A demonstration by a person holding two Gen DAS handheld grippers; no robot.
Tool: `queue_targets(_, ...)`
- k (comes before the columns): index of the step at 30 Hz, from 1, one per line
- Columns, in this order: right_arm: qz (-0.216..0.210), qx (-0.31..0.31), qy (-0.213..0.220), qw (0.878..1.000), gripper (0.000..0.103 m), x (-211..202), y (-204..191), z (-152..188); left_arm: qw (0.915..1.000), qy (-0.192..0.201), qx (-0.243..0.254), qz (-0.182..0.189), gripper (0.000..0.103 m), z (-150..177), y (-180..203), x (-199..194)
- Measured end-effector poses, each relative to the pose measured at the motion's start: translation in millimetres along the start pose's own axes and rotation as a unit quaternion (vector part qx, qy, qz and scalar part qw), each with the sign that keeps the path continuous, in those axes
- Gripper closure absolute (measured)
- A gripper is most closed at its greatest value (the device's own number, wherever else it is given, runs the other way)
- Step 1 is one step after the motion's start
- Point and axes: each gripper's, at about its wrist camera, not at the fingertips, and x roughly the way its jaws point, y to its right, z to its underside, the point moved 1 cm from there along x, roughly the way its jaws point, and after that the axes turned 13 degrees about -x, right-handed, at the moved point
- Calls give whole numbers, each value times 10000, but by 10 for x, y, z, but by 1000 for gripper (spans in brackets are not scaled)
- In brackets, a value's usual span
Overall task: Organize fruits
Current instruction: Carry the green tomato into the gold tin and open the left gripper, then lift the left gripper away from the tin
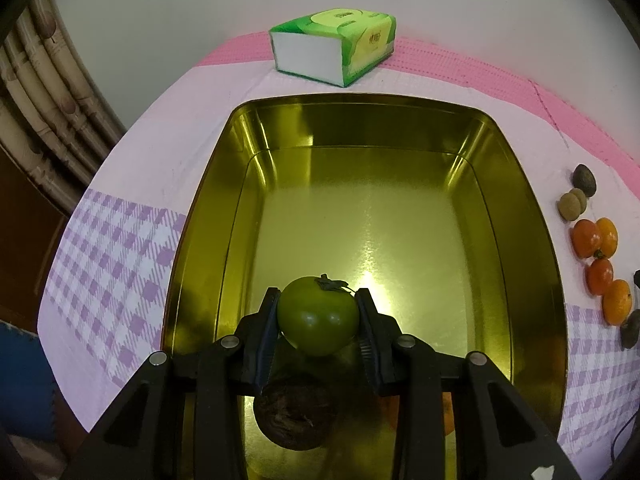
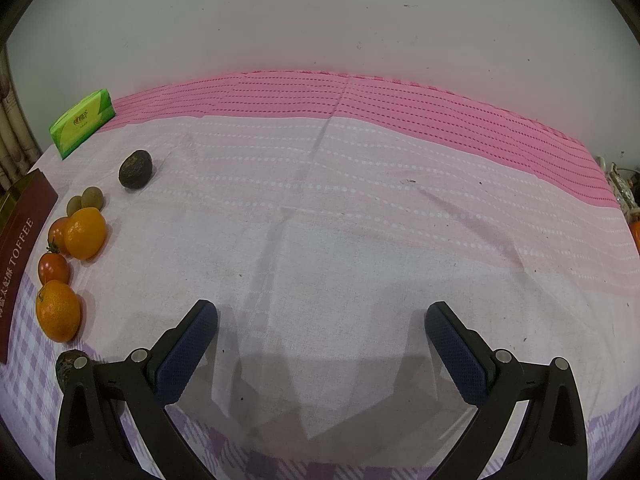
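My left gripper (image 1: pixel 318 312) is shut on a green tomato (image 1: pixel 318 318) and holds it above the near end of a gold tin (image 1: pixel 360 128). A dark wrinkled fruit (image 1: pixel 294 416) and an orange fruit (image 1: pixel 448 416) lie in the tin under the gripper. My right gripper (image 2: pixel 320 320) is open and empty above bare cloth. To its left lies a row of fruit: a dark fruit (image 2: pixel 135 169), two small brown fruits (image 2: pixel 86 200), oranges (image 2: pixel 85 233) (image 2: pixel 58 311), red tomatoes (image 2: pixel 53 267) and another dark fruit (image 2: pixel 70 364). The row also shows in the left wrist view (image 1: pixel 596 240).
A green tissue pack (image 1: pixel 334 46) lies behind the tin at the pink far edge of the cloth; it also shows in the right wrist view (image 2: pixel 82 122). The tin's brown outer wall (image 2: pixel 22 240) reads TOFFEE. A curtain (image 1: pixel 44 112) hangs at the left.
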Motion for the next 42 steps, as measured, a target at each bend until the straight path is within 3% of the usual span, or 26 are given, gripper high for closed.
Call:
queue_targets(11, 8, 0, 3, 10000, 0, 0, -3, 3, 10000, 27, -6, 0, 68, 3, -14, -11)
queue_targets(19, 11, -1, 3, 10000, 0, 0, -6, 1, 9997, 212, -74, 113, 54, -8, -59, -133)
queue_targets(29, 109, 64, 7, 9999, 0, 0, -4, -4, 9984, 529, 74, 185, 44, 44, -41, -423)
queue_targets(42, 75, 93, -97, 9999, 0, -9, -32, -8, 9968, 762, -162, 200, 24, 223, -371, -888)
